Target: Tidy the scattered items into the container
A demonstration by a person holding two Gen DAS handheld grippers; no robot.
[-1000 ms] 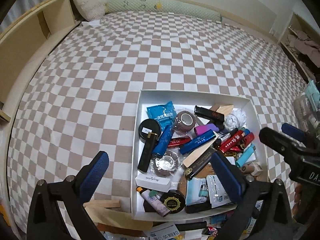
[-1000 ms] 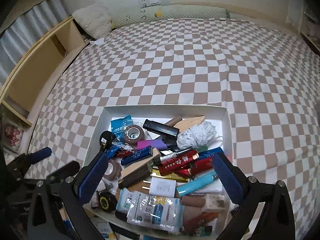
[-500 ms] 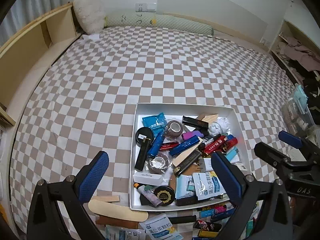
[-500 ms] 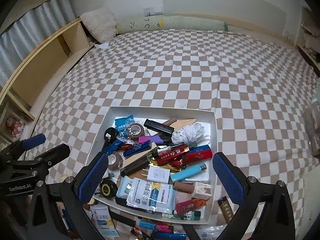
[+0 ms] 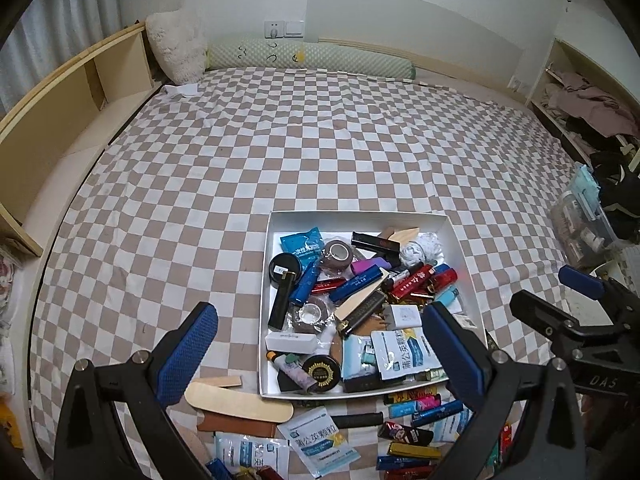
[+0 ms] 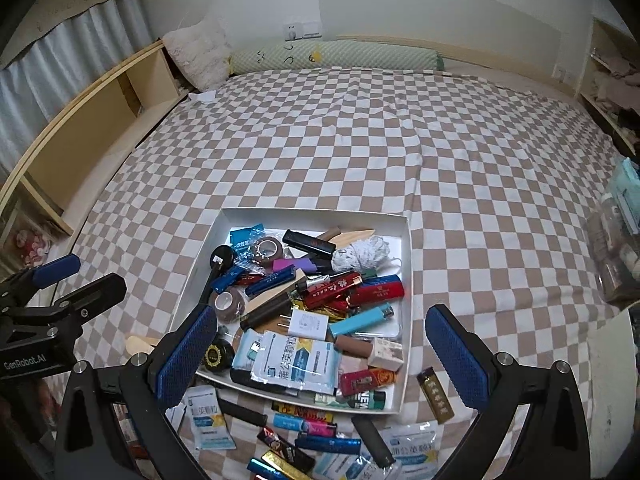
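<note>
Both the left gripper [image 5: 320,352] and right gripper [image 6: 320,352] hang with jaws wide apart and empty above the bed [image 5: 320,152], probably choosing among loose sachets [image 5: 318,442] and lighters [image 6: 304,424] near the crowded white box [image 5: 460,240].

Checkered bed [image 5: 320,152], white box [image 5: 276,224], lighters [image 6: 316,444]

Checkered bed [image 5: 320,152], wooden side shelf [image 5: 60,120], white wall [image 6: 400,0].

bedspread [image 5: 320,152]: brown-white checks | box [image 5: 360,216]: white | claw pads [image 5: 188,356]: blue | bolster [image 6: 336,56]: green
</note>
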